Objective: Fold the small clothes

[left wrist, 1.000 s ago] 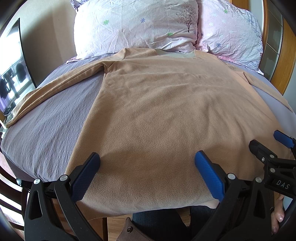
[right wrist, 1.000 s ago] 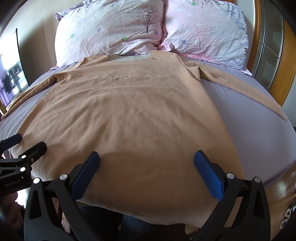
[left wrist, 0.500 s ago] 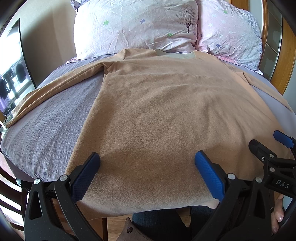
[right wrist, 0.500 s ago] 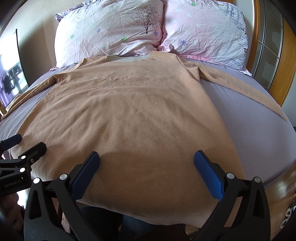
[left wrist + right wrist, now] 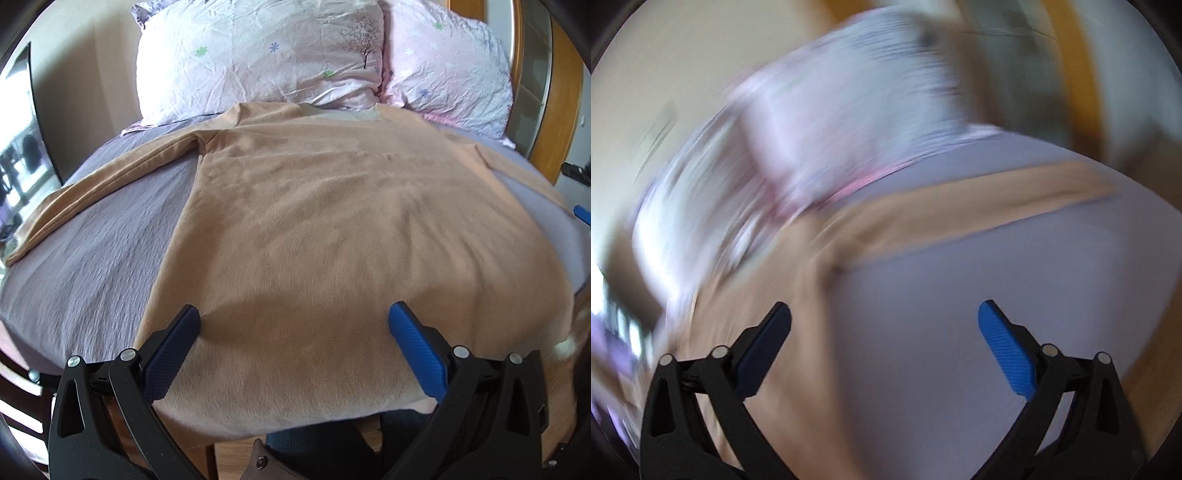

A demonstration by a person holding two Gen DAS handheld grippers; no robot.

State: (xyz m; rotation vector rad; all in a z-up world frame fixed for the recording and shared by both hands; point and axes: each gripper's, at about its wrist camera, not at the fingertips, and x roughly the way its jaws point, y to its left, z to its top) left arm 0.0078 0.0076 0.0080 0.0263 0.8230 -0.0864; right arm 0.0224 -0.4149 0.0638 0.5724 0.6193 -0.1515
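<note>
L grip (image 5: 293,319) spread, over shirt (image 5: 332,221) hem | R grip (image 5: 884,317) spread, over sheet (image 5: 960,314) beside sleeve (image 5: 960,214) | R view blurred

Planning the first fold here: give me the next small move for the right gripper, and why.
Probably bring the right gripper, open and empty, onto the right sleeve of the tan long-sleeved fleece shirt and pinch it. The shirt lies flat and unfolded on the lilac bedsheet, sleeves spread, and the blurred right view faces that sleeve. The left gripper hovers open over the hem.
</note>
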